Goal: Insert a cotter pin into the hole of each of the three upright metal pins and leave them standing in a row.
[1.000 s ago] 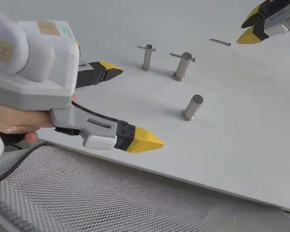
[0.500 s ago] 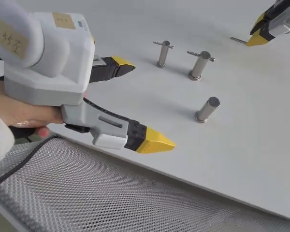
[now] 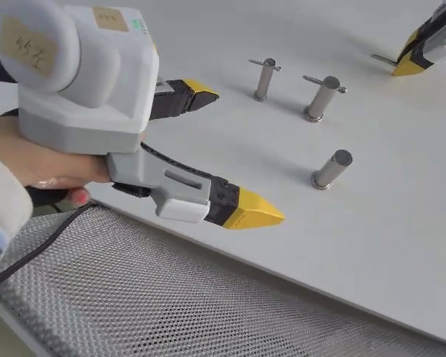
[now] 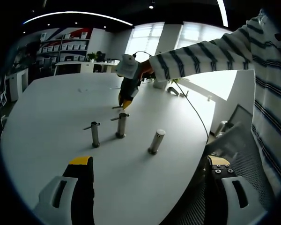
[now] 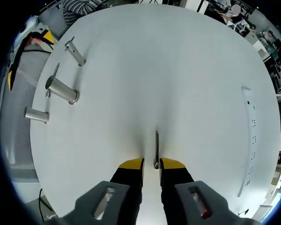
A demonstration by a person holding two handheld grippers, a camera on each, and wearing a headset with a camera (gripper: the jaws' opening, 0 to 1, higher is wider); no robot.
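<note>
Three metal pins stand on the white table point(image 3: 401, 223). The far pin point(image 3: 264, 78) and the middle pin point(image 3: 323, 97) each carry a cotter pin through the top. The near pin point(image 3: 333, 169) has none. A loose cotter pin point(image 5: 156, 145) lies flat, its near end between the tips of my right gripper point(image 5: 152, 164), whose jaws stand a narrow gap apart around it. That gripper point(image 3: 420, 56) is at the far right, with the loose cotter pin point(image 3: 383, 58) beside it. My left gripper point(image 3: 230, 152) hangs wide open at the table's near edge, short of the near pin point(image 4: 156, 140).
A grey mesh surface point(image 3: 208, 312) lies below the table's front edge. A person's striped sleeve point(image 4: 215, 51) reaches across to the right gripper point(image 4: 126, 93). Shelves and desks stand far behind.
The right gripper has come down from beside the loose cotter pin until its tips straddle the pin's end. The left gripper holds its place by the pins; the head camera has shifted.
</note>
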